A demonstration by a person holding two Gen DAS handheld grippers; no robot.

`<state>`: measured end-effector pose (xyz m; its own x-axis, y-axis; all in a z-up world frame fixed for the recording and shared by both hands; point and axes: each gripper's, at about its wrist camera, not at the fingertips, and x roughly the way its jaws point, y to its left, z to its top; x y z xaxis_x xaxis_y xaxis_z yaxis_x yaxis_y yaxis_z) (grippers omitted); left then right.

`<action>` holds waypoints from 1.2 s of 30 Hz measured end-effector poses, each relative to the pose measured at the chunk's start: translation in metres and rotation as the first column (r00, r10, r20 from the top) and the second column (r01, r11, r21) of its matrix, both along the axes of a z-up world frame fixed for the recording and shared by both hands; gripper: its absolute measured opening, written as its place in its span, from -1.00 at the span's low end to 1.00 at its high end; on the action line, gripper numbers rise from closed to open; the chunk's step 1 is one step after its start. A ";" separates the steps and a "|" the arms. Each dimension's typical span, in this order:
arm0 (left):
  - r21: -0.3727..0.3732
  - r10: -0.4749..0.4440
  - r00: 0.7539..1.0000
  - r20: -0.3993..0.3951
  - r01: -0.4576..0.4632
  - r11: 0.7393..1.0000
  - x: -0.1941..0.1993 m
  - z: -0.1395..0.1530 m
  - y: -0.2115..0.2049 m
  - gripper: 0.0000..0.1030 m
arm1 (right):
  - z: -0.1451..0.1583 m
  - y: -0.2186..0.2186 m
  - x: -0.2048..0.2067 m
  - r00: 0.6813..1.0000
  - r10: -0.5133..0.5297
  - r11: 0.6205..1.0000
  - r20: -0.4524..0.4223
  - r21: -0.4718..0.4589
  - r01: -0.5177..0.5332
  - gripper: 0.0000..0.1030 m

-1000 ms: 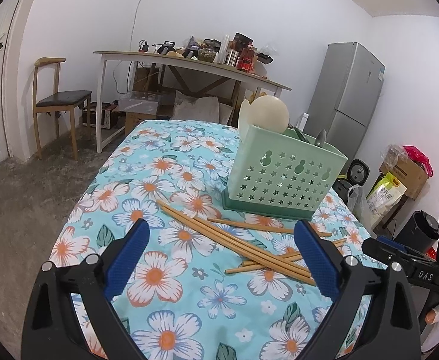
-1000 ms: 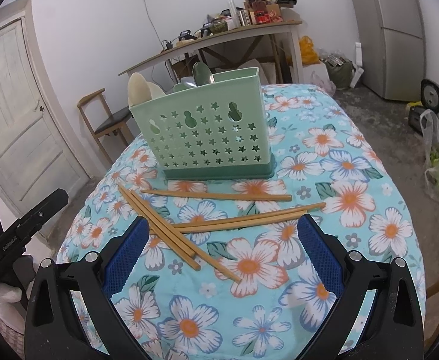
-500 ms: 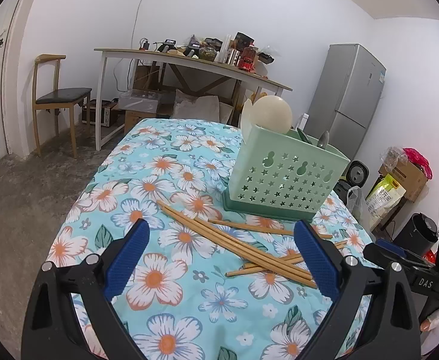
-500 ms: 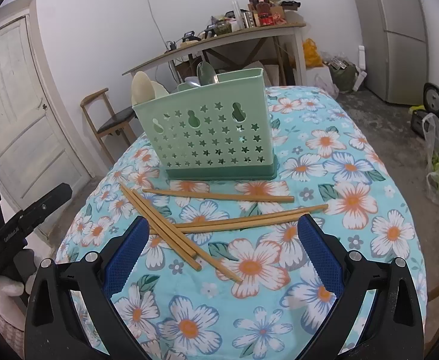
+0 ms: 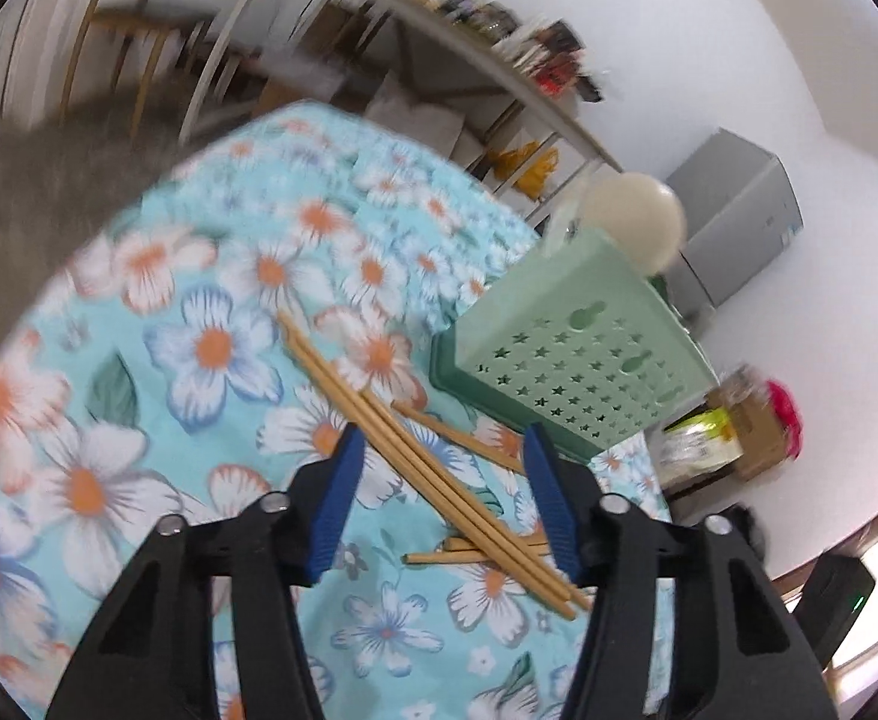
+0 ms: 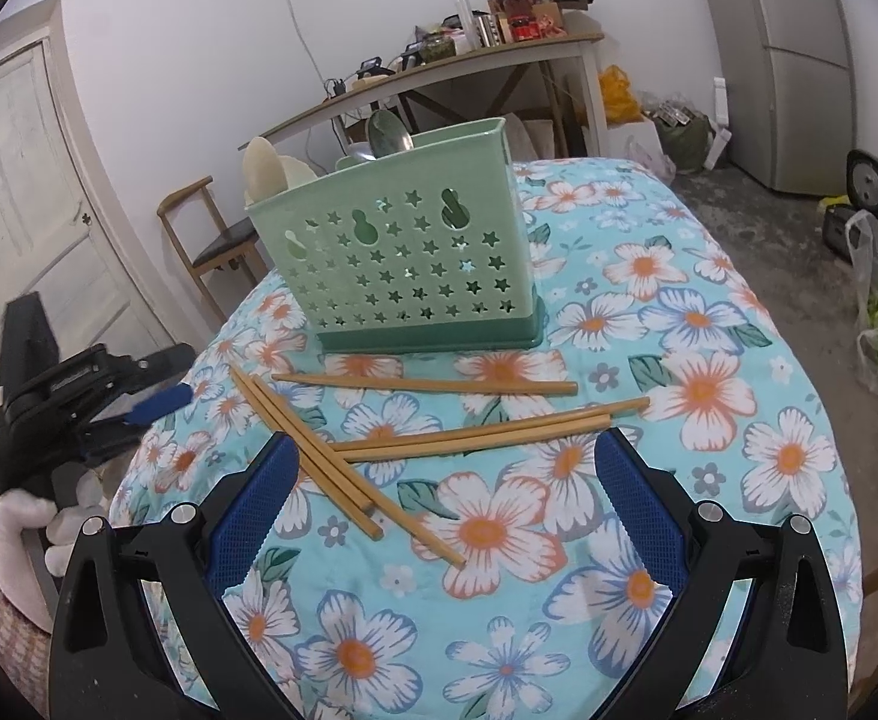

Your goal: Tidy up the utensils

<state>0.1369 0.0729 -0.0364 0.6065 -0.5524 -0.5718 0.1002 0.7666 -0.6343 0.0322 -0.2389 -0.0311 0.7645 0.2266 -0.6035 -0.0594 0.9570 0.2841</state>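
A green caddy (image 6: 405,258) holding spoons (image 6: 386,132) stood behind the bamboo chopsticks (image 6: 342,468), which lay crisscrossed on the floral counter (image 6: 709,396). My left hand-held gripper (image 5: 439,480) had just been closing, jaws astride three chopsticks, not yet pinching. My right hand-held gripper (image 6: 442,492) hung wide open, empty.

a grey fridge (image 6: 799,60) stands by the white wall, a cluttered side table (image 6: 439,69) beside it, a wooden chair (image 6: 210,240) near the white door (image 6: 24,210).
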 end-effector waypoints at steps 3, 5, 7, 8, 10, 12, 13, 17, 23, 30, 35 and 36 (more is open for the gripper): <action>-0.084 0.018 0.996 -0.086 -0.025 0.996 0.014 -0.017 0.005 -0.21 | -0.003 -0.003 0.003 1.000 -0.005 1.000 -0.012 0.005 0.005 0.84; -0.130 0.030 0.989 -0.143 -0.049 0.990 0.021 -0.028 0.010 -0.34 | -0.006 -0.005 0.004 1.000 -0.007 1.000 -0.021 0.010 0.008 0.84; -0.159 0.045 0.980 -0.192 -0.077 0.984 0.027 -0.039 0.013 -0.43 | -0.007 -0.006 0.006 1.000 -0.009 1.000 -0.025 0.012 0.009 0.84; -0.169 0.052 0.976 -0.210 -0.088 0.982 0.029 -0.043 0.014 -0.50 | -0.008 -0.006 0.006 1.000 -0.009 1.000 -0.028 0.015 0.009 0.84; -0.201 0.060 0.970 -0.237 -0.110 0.973 0.033 -0.053 0.017 -0.58 | -0.010 -0.007 0.008 0.999 -0.009 1.000 -0.032 0.018 0.010 0.84; -0.232 0.069 0.965 -0.255 -0.131 0.964 0.034 -0.060 0.019 -0.66 | -0.012 -0.009 0.009 0.999 -0.011 1.000 -0.038 0.021 0.012 0.84; -0.252 0.074 0.963 -0.260 -0.141 0.957 0.035 -0.064 0.020 -0.71 | -0.013 -0.009 0.010 0.999 -0.011 1.000 -0.040 0.023 0.012 0.84; -0.296 0.081 0.960 -0.268 -0.163 0.941 0.037 -0.070 0.022 -0.81 | -0.015 -0.011 0.011 0.999 -0.014 1.000 -0.046 0.026 0.015 0.84; -0.307 0.087 0.961 -0.263 -0.169 0.937 0.036 -0.069 0.024 -0.83 | -0.015 -0.013 0.011 0.999 -0.018 0.999 -0.046 0.028 0.019 0.84; -0.302 0.091 0.959 -0.270 -0.174 0.938 0.018 -0.059 0.040 -0.84 | -0.011 -0.012 0.008 0.999 -0.017 1.000 -0.037 0.023 0.018 0.84; -0.267 0.111 0.957 -0.270 -0.185 0.946 0.000 -0.051 0.059 -0.83 | -0.006 -0.009 0.004 1.000 -0.010 1.000 -0.026 0.016 0.010 0.84; -0.258 0.120 0.956 -0.266 -0.191 0.947 -0.003 -0.050 0.064 -0.83 | -0.005 -0.008 0.003 1.000 -0.009 1.000 -0.024 0.013 0.010 0.84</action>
